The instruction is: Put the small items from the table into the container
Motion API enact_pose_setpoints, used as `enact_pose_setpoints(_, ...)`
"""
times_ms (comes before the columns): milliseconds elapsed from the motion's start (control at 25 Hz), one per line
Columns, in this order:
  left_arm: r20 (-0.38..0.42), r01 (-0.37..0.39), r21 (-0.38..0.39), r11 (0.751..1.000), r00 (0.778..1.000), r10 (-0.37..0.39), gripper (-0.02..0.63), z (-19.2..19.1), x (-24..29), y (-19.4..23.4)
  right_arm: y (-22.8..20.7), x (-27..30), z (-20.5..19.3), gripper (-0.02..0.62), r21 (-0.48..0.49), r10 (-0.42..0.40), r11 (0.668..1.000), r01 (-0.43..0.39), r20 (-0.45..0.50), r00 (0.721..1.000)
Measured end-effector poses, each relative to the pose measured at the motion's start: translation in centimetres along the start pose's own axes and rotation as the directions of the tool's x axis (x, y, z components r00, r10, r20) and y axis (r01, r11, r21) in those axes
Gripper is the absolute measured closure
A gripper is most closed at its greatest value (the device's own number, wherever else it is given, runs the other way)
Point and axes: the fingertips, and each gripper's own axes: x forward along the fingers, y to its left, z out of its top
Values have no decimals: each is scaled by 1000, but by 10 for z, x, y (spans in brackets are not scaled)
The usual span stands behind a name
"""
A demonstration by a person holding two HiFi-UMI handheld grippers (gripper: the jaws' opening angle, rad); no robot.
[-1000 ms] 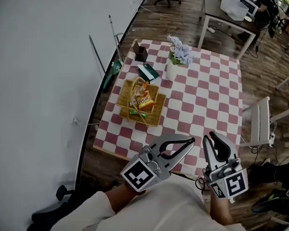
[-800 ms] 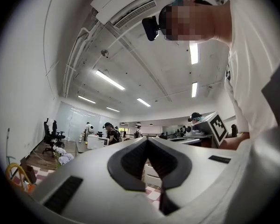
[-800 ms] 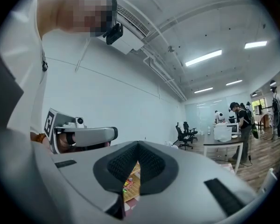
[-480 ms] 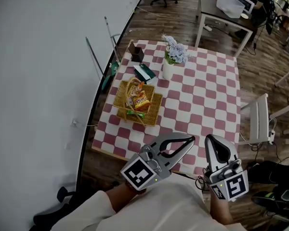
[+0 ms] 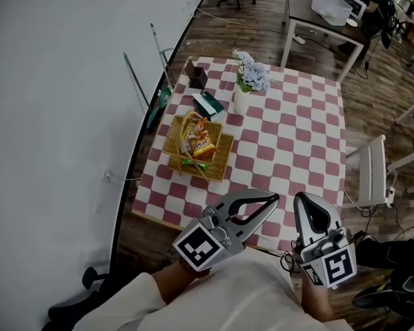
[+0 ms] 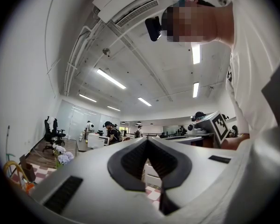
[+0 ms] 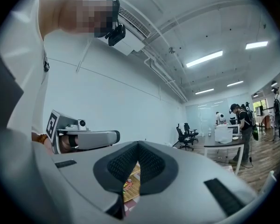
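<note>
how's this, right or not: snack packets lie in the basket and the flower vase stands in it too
Not right. The snack packets do lie in the basket, but the flower vase stands on the table beyond it, as the head view shows.

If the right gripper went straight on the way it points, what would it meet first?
Probably nothing near: the right gripper points level, above the checked table; the basket lies below its line. Far off, the white wall, though depth is unclear.
</note>
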Motion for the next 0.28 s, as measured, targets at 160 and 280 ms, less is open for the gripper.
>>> enact_pose_setpoints(160, 1, 1, 2, 1000, 1000, -1, 578, -1, 0, 2, 0, 3, -1, 577, -1, 2, 1000, -2, -2, 1000)
enact_pose_setpoints(280, 1, -1, -10, 1000, 1000, 1, 578, -4, 0, 3, 0, 4, -4, 575, 0, 2, 1000, -2, -5, 1000)
